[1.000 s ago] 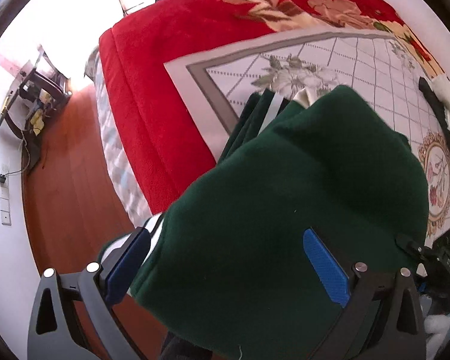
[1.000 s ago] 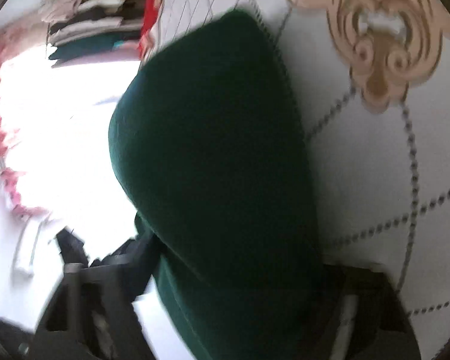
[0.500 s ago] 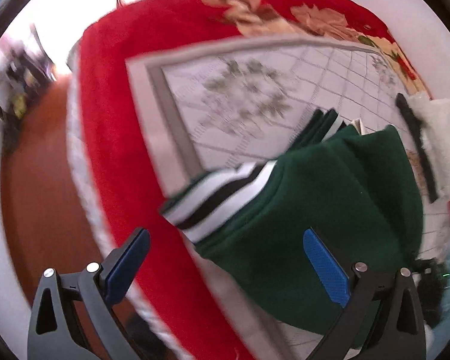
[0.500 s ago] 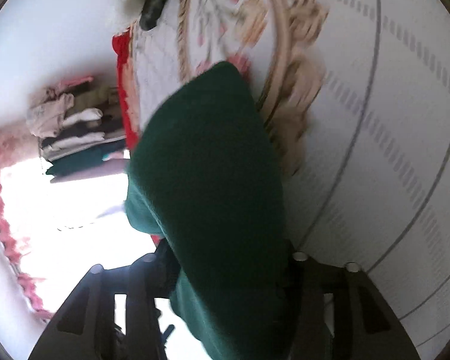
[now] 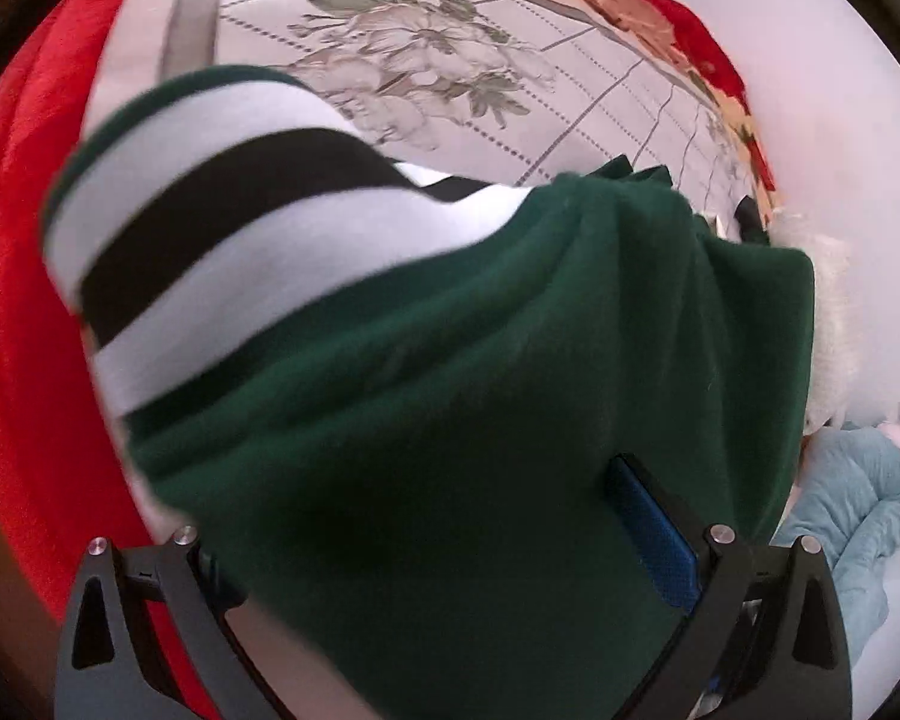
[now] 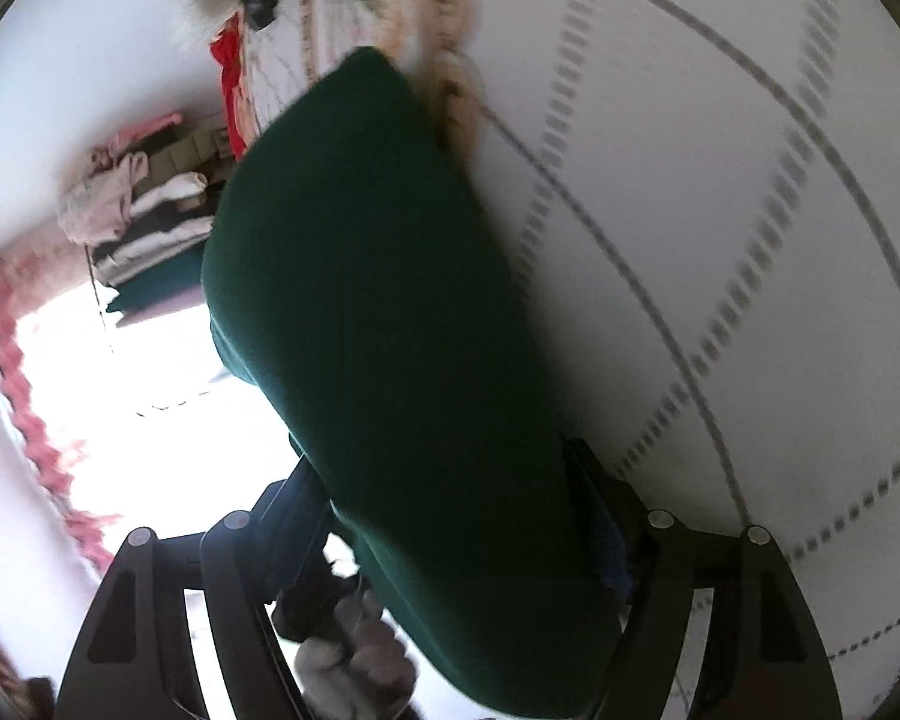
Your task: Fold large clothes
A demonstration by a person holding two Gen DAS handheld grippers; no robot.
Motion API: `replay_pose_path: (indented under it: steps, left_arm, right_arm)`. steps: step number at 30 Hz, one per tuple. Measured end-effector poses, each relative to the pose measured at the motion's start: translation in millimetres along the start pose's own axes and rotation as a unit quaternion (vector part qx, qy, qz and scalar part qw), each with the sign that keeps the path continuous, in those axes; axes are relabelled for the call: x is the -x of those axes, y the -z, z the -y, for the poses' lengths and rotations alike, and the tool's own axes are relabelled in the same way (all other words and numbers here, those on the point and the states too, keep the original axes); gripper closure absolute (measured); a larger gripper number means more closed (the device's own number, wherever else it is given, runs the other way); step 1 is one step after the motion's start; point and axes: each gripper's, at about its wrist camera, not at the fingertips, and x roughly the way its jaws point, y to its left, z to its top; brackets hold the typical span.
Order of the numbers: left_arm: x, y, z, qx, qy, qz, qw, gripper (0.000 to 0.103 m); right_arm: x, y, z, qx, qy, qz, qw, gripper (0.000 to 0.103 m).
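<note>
A dark green garment (image 5: pixel 480 420) with a white and black striped band (image 5: pixel 228 228) lies folded on the white flowered bedcover (image 5: pixel 426 54). It fills the left wrist view. My left gripper (image 5: pixel 432 540) stands wide over it, pointing steeply down. Its right blue pad (image 5: pixel 648 534) shows beside the cloth, while the left pad is hidden under it. In the right wrist view the same green garment (image 6: pixel 390 330) runs as a thick fold between the jaws of my right gripper (image 6: pixel 450 516). Those jaws are opening, and the cloth still fills the gap.
A red blanket (image 5: pixel 18 300) hangs over the bed's left edge. A white fluffy item (image 5: pixel 828 300) and a light blue quilted garment (image 5: pixel 852 504) lie at the right. A stack of folded clothes (image 6: pixel 150 228) stands beyond the bed, beside a bright window.
My left gripper has come down and tilted onto the garment, which now fills its view. My right gripper has swept along the bedcover with the green fold, and its jaws have widened.
</note>
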Motion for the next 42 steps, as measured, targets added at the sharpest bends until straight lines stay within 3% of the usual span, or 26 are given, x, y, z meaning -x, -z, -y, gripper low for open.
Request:
replay_pose_path:
  steps: [6, 9, 10, 13, 14, 17, 20, 23, 25, 26, 27, 29, 32, 33, 34, 35, 36, 37, 39, 42]
  left_arm:
    - [-8, -12, 10, -0.012, 0.019, 0.030, 0.9993, 0.000]
    - [-8, -18, 10, -0.009, 0.029, 0.045, 0.9985, 0.001]
    - [-8, -20, 11, -0.008, 0.032, 0.054, 0.9980, 0.006]
    - [-3, -25, 18, -0.015, 0.038, 0.081, 0.9959, 0.042]
    - [-1, -28, 20, -0.018, 0.036, 0.090, 0.9951, 0.051]
    - [5, -39, 26, -0.011, 0.046, 0.095, 0.9943, 0.064]
    - [16, -32, 31, -0.013, 0.057, 0.087, 0.9945, 0.067]
    - [21, -8, 28, -0.008, 0.062, 0.066, 0.9959, 0.067]
    - [13, 5, 21, 0.007, 0.064, 0.053, 0.9965, 0.066]
    - [10, 9, 17, 0.015, 0.070, 0.055, 0.9960, 0.063]
    - [6, 9, 13, 0.021, 0.077, 0.061, 0.9950, 0.058]
    - [-5, 3, 10, 0.032, 0.093, 0.055, 0.9936, 0.033]
    - [-15, -8, 11, 0.037, 0.112, 0.064, 0.9909, 0.026]
    - [-16, -12, 15, 0.028, 0.110, 0.071, 0.9910, 0.026]
    - [-16, -16, 20, 0.020, 0.104, 0.079, 0.9912, 0.035]
    - [-14, -20, 25, 0.016, 0.097, 0.088, 0.9913, 0.053]
    - [-11, -23, 28, 0.015, 0.099, 0.091, 0.9908, 0.059]
    - [-8, -27, 34, 0.011, 0.101, 0.092, 0.9906, 0.065]
    - [4, -34, 46, 0.001, 0.096, 0.098, 0.9906, 0.069]
    - [21, -49, 69, -0.013, 0.092, 0.110, 0.9896, 0.072]
  right_arm:
    - [-16, 18, 36, -0.030, -0.057, -0.046, 0.997, 0.022]
    - [-41, 15, 31, -0.013, -0.071, -0.067, 0.995, 0.021]
    - [-49, 13, 27, -0.008, -0.066, -0.077, 0.995, 0.019]
    - [-75, 11, 4, 0.024, -0.038, -0.085, 0.995, 0.022]
    - [-78, 12, 2, 0.028, -0.035, -0.075, 0.996, 0.038]
    - [-78, 16, 0, -0.007, -0.050, -0.025, 0.998, 0.061]
    - [-66, 24, -12, -0.010, -0.062, -0.003, 0.998, 0.065]
    - [-50, 26, -13, 0.004, -0.057, -0.009, 0.998, 0.064]
    - [-45, 21, -1, 0.006, -0.038, -0.030, 0.999, 0.052]
    - [-49, 14, 0, 0.008, -0.020, -0.039, 0.999, 0.043]
    - [-53, 9, 1, 0.017, -0.005, -0.048, 0.999, 0.043]
    - [-63, 3, 7, 0.020, -0.018, -0.074, 0.997, 0.038]
    - [-78, -4, 4, 0.013, -0.028, -0.103, 0.994, 0.035]
    - [-83, -6, 2, 0.008, -0.030, -0.107, 0.994, 0.034]
    - [-86, -6, 0, 0.005, -0.032, -0.107, 0.994, 0.034]
    - [-88, -6, -2, 0.005, -0.034, -0.097, 0.995, 0.036]
    - [-90, -4, -7, 0.011, -0.034, -0.072, 0.997, 0.040]
    - [-89, -2, -11, 0.018, -0.033, -0.054, 0.998, 0.052]
    - [-87, 5, -26, 0.036, -0.031, -0.010, 0.999, 0.063]
    - [-83, 17, -53, 0.059, -0.034, 0.024, 0.997, 0.070]
